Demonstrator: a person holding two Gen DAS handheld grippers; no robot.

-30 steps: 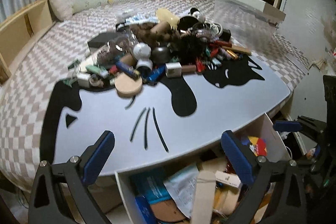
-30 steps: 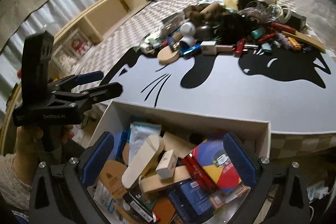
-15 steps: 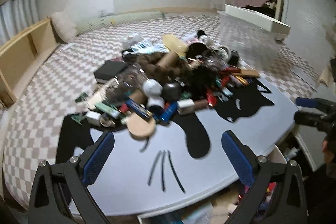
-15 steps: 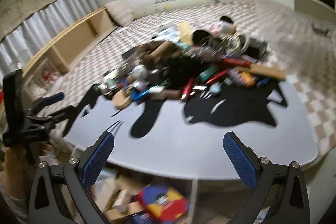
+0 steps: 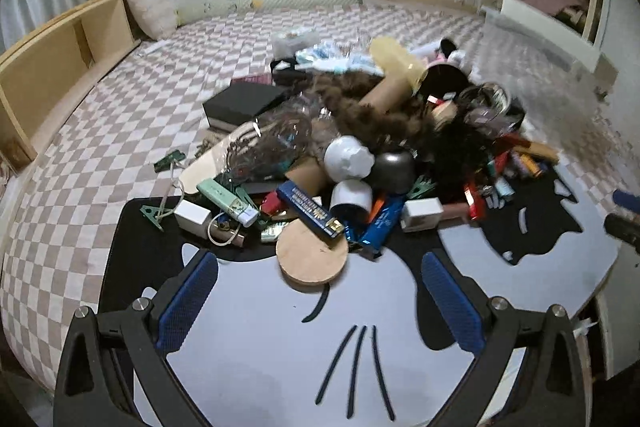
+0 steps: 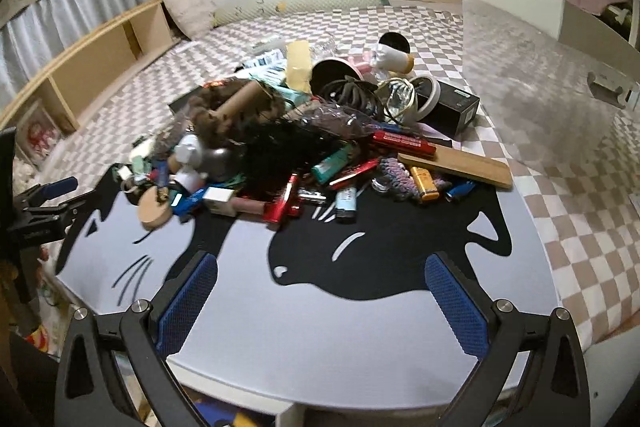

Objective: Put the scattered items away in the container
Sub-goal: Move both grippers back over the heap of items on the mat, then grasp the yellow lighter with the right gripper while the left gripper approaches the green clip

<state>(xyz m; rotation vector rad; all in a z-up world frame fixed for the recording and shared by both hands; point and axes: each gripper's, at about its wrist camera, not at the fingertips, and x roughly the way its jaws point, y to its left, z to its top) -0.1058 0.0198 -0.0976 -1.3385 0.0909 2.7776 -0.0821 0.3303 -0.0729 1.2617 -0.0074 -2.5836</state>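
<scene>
Left wrist: container gone from view; left gripper (image 5: 320, 291) nearer pile (image 5: 360, 155).

Scattered items (image 5: 360, 155) heaped (boxes, tubes, lighters) on the mat's far half; container's corner (image 6: 248, 417) below.

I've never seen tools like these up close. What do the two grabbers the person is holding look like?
Both look alike. The left gripper and the right gripper each have a black, angular frame with triangular cut-outs and round silver bolt heads. The jaws end in flat blue pads with a fine textured surface. No cables, sleeves or readable markings show.
</scene>
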